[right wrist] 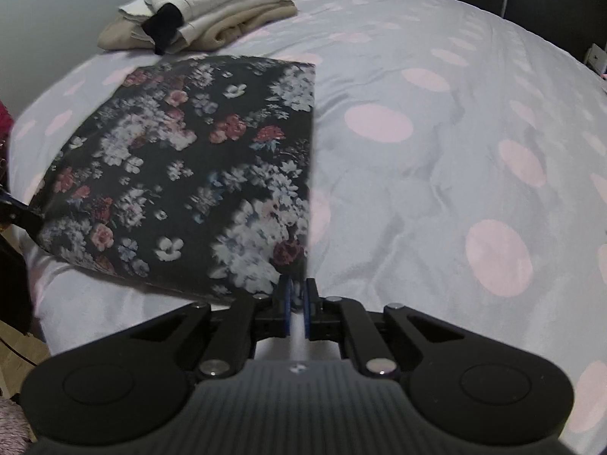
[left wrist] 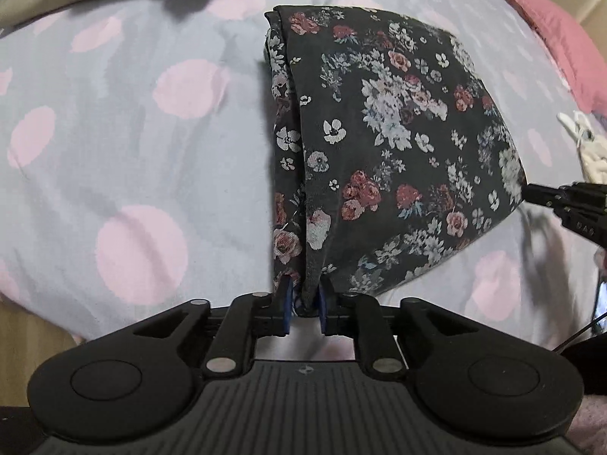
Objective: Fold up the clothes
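The floral garment [left wrist: 383,144] lies on the bed [left wrist: 151,151], already doubled into a compact panel with a layered folded edge along one side; it looks to be well into its folding, with perhaps one more fold and a move to the stack left. At the far end of the bed a pile of folded clothes [right wrist: 212,15] in white and beige sits finished, well apart from the floral piece; a black item lies against it.

The left tool [left wrist: 303,305] is clamped on the near corner of the garment, at the layered edge; its blue pads [left wrist: 287,303] stand slightly apart with a bunch of cloth pinched between them. The right tool [right wrist: 297,309] is nearly together on the opposite near corner; only a thin layer of cloth seems caught there, though blur leaves the contact unsure. Both corners appear lifted slightly off the bedspread.
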`<action>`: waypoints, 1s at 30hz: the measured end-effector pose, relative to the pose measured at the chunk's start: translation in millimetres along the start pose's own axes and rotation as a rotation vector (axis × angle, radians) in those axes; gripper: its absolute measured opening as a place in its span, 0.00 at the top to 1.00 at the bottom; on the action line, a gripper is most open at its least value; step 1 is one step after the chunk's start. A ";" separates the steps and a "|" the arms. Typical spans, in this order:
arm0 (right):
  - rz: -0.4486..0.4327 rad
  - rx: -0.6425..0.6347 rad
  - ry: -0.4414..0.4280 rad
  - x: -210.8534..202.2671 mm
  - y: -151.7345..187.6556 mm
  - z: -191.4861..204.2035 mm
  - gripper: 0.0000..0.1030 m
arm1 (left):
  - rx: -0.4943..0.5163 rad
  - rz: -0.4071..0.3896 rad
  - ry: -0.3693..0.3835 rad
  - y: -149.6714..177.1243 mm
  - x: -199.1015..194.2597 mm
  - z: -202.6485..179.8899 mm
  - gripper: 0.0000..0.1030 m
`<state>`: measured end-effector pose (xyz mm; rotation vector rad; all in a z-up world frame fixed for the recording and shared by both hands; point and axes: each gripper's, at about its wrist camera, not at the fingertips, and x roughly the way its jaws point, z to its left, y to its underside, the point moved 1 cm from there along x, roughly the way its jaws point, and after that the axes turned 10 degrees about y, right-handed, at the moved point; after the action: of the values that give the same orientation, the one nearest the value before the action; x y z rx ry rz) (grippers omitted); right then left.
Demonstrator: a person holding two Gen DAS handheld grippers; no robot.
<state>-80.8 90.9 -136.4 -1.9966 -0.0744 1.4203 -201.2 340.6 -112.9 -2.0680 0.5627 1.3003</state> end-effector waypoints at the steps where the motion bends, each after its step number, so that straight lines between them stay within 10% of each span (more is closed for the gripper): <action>1: 0.009 -0.015 0.046 1.1 2.1 -1.9 0.97 | 0.004 0.004 -0.030 0.0 1.1 0.1 0.79; 15: 0.040 0.342 -0.144 -20.3 3.0 -18.0 0.68 | 0.065 -0.205 -0.013 -9.1 -31.0 -16.1 0.53; 30: 0.176 0.788 -0.396 0.8 27.3 20.9 0.60 | 0.108 -0.102 -0.001 -31.7 22.3 -40.1 0.55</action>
<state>-107.2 80.5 -155.7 -1.0897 0.4328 1.6074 -145.8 334.6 -111.4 -1.9807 0.5092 1.1871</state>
